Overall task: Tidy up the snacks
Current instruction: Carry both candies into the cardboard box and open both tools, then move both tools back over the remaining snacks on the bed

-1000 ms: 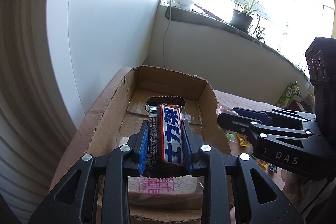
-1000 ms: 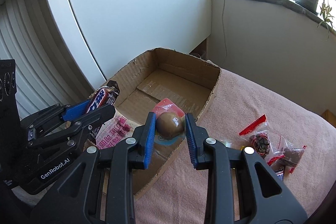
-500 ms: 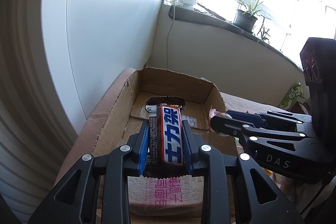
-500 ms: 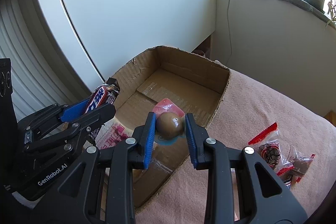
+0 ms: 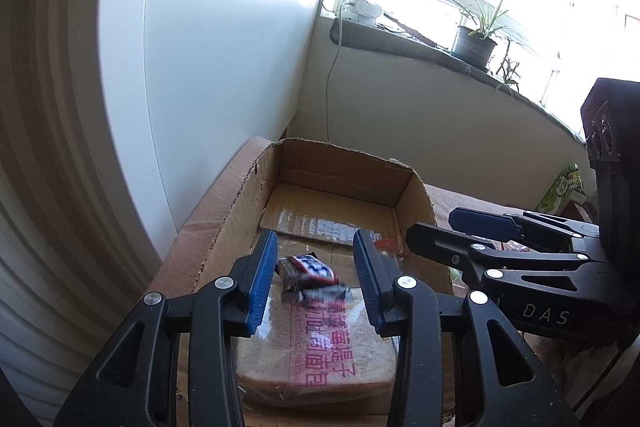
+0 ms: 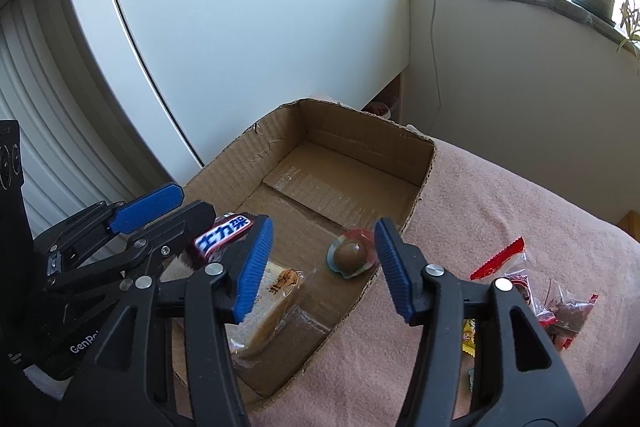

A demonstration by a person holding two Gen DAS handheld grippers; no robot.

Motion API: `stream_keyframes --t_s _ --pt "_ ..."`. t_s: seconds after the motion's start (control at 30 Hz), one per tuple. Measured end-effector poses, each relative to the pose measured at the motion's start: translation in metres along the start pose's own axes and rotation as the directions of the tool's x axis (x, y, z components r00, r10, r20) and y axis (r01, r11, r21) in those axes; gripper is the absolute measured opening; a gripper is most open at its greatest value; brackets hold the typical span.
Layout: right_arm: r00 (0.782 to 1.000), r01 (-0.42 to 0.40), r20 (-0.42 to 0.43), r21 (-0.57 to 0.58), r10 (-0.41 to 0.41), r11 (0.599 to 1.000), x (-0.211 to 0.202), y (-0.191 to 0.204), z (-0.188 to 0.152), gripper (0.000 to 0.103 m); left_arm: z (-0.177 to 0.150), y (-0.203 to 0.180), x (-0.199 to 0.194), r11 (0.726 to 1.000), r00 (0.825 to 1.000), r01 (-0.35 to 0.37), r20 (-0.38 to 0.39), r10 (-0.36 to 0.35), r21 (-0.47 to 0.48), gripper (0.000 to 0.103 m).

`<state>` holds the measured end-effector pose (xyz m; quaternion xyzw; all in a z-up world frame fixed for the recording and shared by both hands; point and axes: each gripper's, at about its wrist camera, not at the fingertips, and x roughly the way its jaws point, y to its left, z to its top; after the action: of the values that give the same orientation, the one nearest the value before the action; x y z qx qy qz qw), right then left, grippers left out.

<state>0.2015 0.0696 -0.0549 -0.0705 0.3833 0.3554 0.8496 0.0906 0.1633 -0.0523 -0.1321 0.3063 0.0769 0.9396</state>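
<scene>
Here both grippers hang over the open cardboard box (image 6: 416, 163), which sits on a pink towel-like cloth (image 6: 500, 211) near a white cabinet panel (image 6: 248, 27). The left gripper (image 5: 316, 275) has just been opening its jaws; they stand spread, and the chocolate bar (image 5: 308, 277) shows blurred between them, clear of both blue pads, above the packaged bread slice (image 5: 320, 347) lying on the box floor. From the right wrist view the bar (image 6: 224, 237) appears tilted beside the left gripper's fingers. The right gripper (image 6: 324, 267) has likewise just been opening; its jaws are spread wide, and the vacuum-packed braised egg (image 6: 352, 257) lies inside the box near the right-hand wall, touching neither pad. Outside the box, on the cloth to the right, lie red-edged clear snack packets (image 6: 524, 287) and a small yellow wrapper (image 6: 469, 341). A potted plant (image 5: 474, 43) stands on the windowsill.
</scene>
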Motion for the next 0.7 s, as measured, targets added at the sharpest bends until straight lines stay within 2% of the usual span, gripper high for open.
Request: stream_keyframes --t_s 0.23,0.27,0.33,0.37,0.43,0.53,0.6,0.63,0.67,0.7 --pt "1.000 0.015 0.009 0.004 -0.015 1.000 -0.010 -0.002 -0.002 0.059 0.000 0.001 -0.009 1.000 1.000 -0.009 0.012 0.009 -0.003 0.038" --pt "1.000 0.017 0.007 0.002 -0.017 1.000 -0.011 -0.002 -0.002 0.061 0.000 0.000 -0.011 1.000 1.000 -0.009 0.014 0.009 -0.002 0.038" --pt "1.000 0.027 0.009 0.002 -0.027 1.000 -0.014 -0.002 -0.004 0.069 0.000 -0.002 -0.014 1.000 1.000 -0.005 0.019 0.005 -0.002 0.038" --pt "0.999 0.032 0.014 0.003 -0.032 0.999 -0.017 -0.003 -0.005 0.075 0.000 -0.003 -0.016 1.000 1.000 -0.003 0.021 0.003 0.000 0.041" --pt "0.999 0.042 0.022 0.007 -0.042 0.999 -0.022 -0.005 -0.007 0.075 -0.001 -0.006 -0.020 1.000 1.000 0.000 0.030 0.000 0.006 0.053" --pt "0.998 0.054 0.020 0.011 -0.054 0.998 -0.029 -0.009 -0.010 0.076 -0.002 -0.010 -0.026 1.000 0.999 0.005 0.042 -0.005 0.007 0.057" --pt "0.997 0.068 0.024 0.014 -0.068 0.998 -0.034 -0.013 -0.013 0.078 -0.003 -0.013 -0.029 1.000 0.999 0.009 0.045 -0.009 0.006 0.066" --pt "0.997 0.075 0.026 0.015 -0.076 0.997 -0.039 -0.015 -0.015 0.081 -0.004 -0.014 -0.030 1.000 0.999 0.008 0.047 -0.008 0.008 0.069" --pt "0.996 0.082 0.028 0.018 -0.083 0.996 -0.042 -0.018 -0.017 0.089 -0.004 -0.016 -0.031 1.000 0.999 0.006 0.046 -0.007 0.012 0.069" --pt "0.996 0.087 0.035 0.021 -0.088 0.996 -0.047 -0.021 -0.020 0.094 -0.005 -0.018 -0.033 1.000 0.999 0.005 0.046 -0.006 0.017 0.069"
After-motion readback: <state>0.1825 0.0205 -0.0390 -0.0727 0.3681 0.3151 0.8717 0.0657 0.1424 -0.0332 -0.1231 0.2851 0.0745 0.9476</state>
